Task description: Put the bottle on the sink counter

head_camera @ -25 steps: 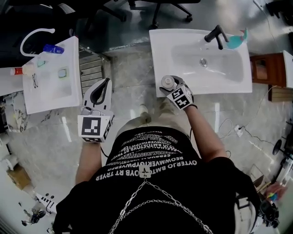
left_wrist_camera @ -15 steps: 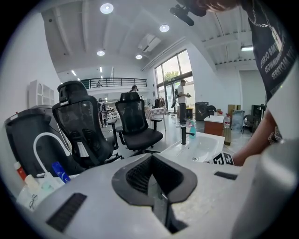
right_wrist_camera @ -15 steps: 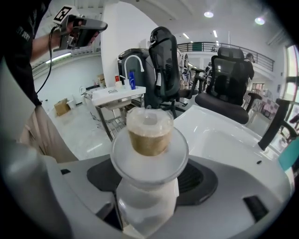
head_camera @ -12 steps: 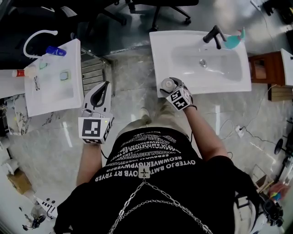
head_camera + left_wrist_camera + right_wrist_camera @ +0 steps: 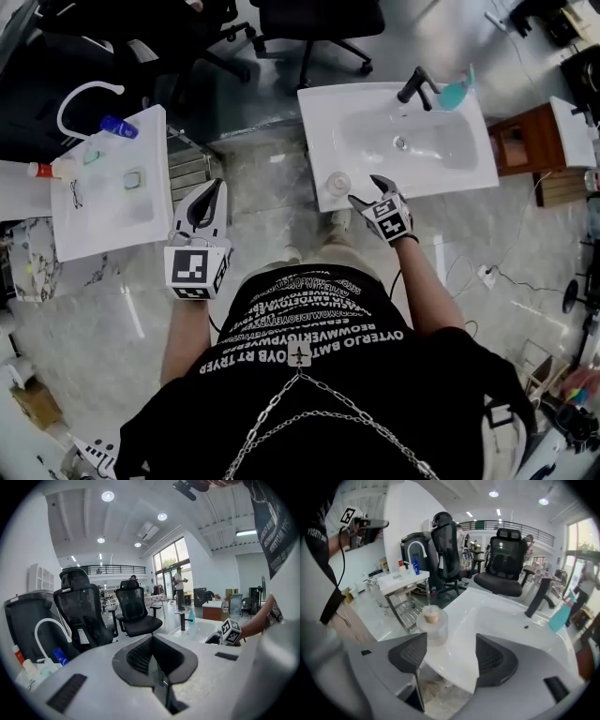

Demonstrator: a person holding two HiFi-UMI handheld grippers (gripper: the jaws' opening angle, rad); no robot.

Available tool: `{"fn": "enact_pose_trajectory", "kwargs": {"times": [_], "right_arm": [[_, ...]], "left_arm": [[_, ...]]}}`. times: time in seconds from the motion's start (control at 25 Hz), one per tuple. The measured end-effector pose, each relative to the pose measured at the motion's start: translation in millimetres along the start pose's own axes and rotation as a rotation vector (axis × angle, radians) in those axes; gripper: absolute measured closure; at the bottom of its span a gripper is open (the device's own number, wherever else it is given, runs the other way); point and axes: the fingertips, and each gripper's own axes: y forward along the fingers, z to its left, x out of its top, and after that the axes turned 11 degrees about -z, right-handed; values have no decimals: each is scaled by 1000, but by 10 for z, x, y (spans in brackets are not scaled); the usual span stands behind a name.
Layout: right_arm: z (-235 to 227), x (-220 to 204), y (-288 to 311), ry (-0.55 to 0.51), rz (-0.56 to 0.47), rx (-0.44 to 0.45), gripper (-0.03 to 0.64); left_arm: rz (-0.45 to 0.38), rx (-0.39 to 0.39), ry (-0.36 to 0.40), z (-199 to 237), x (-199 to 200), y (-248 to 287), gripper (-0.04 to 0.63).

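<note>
A small clear bottle (image 5: 338, 183) with a pale cap stands upright on the front left corner of the white sink counter (image 5: 450, 167). My right gripper (image 5: 371, 190) is just to its right, open and holding nothing. In the right gripper view the bottle (image 5: 432, 623) sits a little beyond the left jaw, outside the gap of the right gripper (image 5: 450, 654), with the sink counter (image 5: 511, 620) spreading behind. My left gripper (image 5: 208, 201) hovers over the floor left of the sink, shut with nothing in it. The left gripper view shows the left gripper (image 5: 153, 654) with its pads together.
A black faucet (image 5: 415, 86) and a teal object (image 5: 456, 93) stand at the sink's back edge. At the left is a second white basin (image 5: 70, 211) with a blue bottle (image 5: 119, 127); beside it stands a metal rack (image 5: 192, 155). Office chairs (image 5: 309, 23) are behind, a wooden cabinet (image 5: 525, 141) at right.
My right gripper was shut on the bottle; it has opened and drawn off to the right. The bottle now stands free on the sink's corner. The left gripper barely moved.
</note>
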Motion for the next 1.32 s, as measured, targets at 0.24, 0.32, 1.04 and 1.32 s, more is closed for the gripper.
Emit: {"fn": "enact_pose_trajectory", "kwargs": {"times": [0.24, 0.32, 1.04, 1.32], "right_arm": [[-385, 915, -1144, 61, -236, -243, 620], [-347, 1343, -1533, 44, -341, -282, 620], [475, 2186, -2855, -50, -548, -285, 620], [559, 1783, -3408, -44, -588, -239, 620]], "left_arm": [[-52, -63, 3, -54, 105, -60, 589], [-78, -97, 3, -127, 178, -39, 589], [-194, -270, 11, -985, 563, -295, 589], [-212, -218, 47, -1498, 742, -737, 589]]}}
